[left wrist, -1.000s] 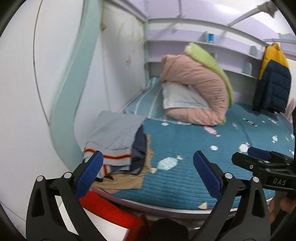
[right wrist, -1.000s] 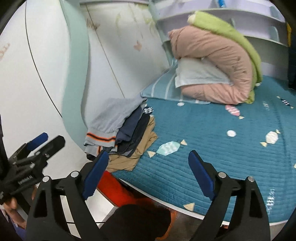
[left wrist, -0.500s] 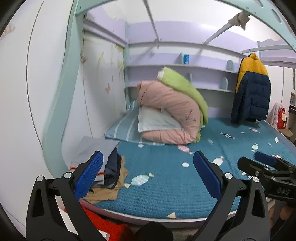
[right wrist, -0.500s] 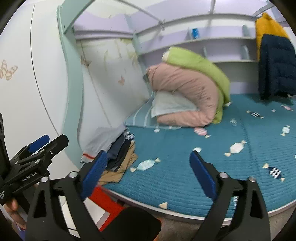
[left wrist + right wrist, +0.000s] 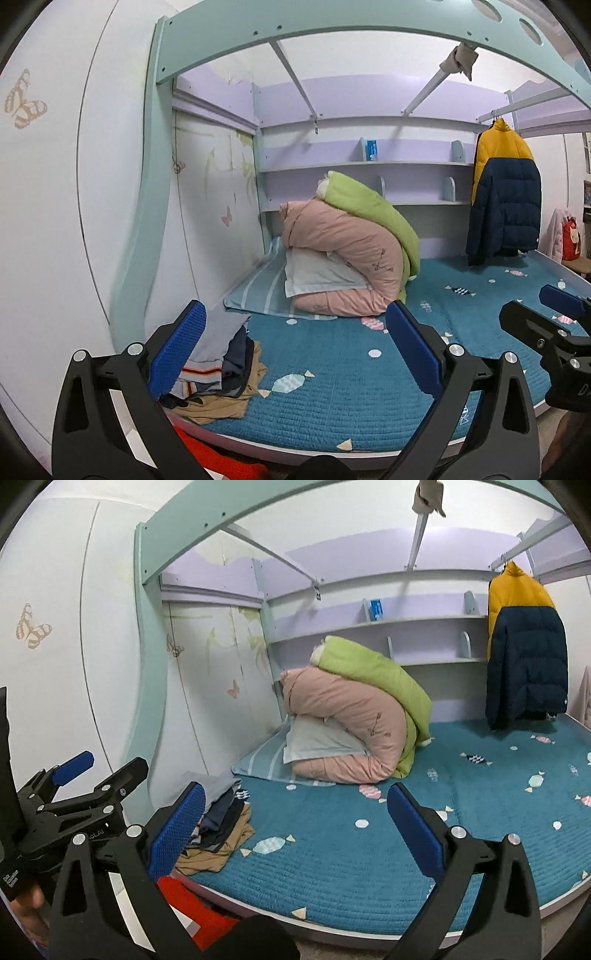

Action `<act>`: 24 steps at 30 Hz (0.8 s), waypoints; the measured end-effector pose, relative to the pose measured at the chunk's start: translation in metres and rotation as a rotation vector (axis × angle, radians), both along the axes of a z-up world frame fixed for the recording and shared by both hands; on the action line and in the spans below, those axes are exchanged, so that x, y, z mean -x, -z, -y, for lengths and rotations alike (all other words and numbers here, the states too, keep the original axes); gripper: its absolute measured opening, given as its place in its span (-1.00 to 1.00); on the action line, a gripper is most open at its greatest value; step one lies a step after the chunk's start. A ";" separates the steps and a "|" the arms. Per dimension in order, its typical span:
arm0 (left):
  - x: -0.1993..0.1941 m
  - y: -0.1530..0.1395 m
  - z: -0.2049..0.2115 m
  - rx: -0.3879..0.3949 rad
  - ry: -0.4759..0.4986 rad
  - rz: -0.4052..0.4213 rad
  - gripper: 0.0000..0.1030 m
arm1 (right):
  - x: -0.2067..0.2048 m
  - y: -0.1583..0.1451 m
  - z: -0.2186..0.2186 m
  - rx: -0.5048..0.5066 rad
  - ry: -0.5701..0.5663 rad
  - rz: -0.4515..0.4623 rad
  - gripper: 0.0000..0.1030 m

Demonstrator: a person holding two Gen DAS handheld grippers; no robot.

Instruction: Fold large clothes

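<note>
A stack of folded clothes point(image 5: 218, 363), grey with an orange stripe on top, dark blue and tan below, lies at the bed's near left corner; it also shows in the right wrist view point(image 5: 218, 821). My left gripper point(image 5: 295, 350) is open and empty, held in front of the bed's edge. My right gripper point(image 5: 295, 827) is open and empty, beside it on the right. Each gripper shows in the other's view, the right one point(image 5: 554, 314) and the left one point(image 5: 85, 779).
A teal quilted bed cover point(image 5: 369, 387) with candy prints spreads across the bed. Rolled pink and green quilts point(image 5: 354, 251) and a pillow sit at the back. A yellow and navy jacket point(image 5: 502, 195) hangs at the right. A red object point(image 5: 188, 912) sits below the bed edge.
Both grippers have pulled back and tilted up from the clothes stack. The bed frame, shelves and hanging jacket have come into view. Both stay open.
</note>
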State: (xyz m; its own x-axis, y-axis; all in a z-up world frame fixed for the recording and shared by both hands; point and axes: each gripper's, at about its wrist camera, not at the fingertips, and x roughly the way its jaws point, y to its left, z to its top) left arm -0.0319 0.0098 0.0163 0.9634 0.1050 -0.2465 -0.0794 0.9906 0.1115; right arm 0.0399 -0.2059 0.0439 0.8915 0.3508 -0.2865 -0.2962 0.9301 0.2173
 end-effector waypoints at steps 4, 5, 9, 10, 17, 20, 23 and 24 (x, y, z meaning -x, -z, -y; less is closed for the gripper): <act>0.009 -0.004 0.004 -0.008 -0.003 0.017 0.91 | 0.007 -0.002 0.001 0.008 0.009 0.019 0.85; 0.011 -0.005 0.005 -0.005 0.001 0.022 0.91 | 0.008 -0.003 0.001 0.009 0.011 0.023 0.85; 0.014 -0.007 0.004 0.004 0.012 0.031 0.91 | 0.013 -0.004 0.001 0.015 0.011 0.037 0.85; 0.015 -0.008 0.004 0.008 0.014 0.032 0.91 | 0.014 -0.004 0.001 0.014 0.010 0.039 0.85; 0.018 -0.009 0.005 0.011 0.024 0.042 0.91 | 0.017 -0.004 0.005 0.021 0.014 0.049 0.85; 0.019 -0.009 0.005 0.019 0.029 0.042 0.91 | 0.017 -0.004 0.005 0.019 0.008 0.050 0.85; 0.019 -0.009 0.004 0.021 0.031 0.044 0.91 | 0.018 -0.003 0.005 0.015 0.005 0.050 0.85; 0.019 -0.009 0.004 0.022 0.033 0.044 0.91 | 0.017 -0.004 0.006 0.014 0.005 0.050 0.85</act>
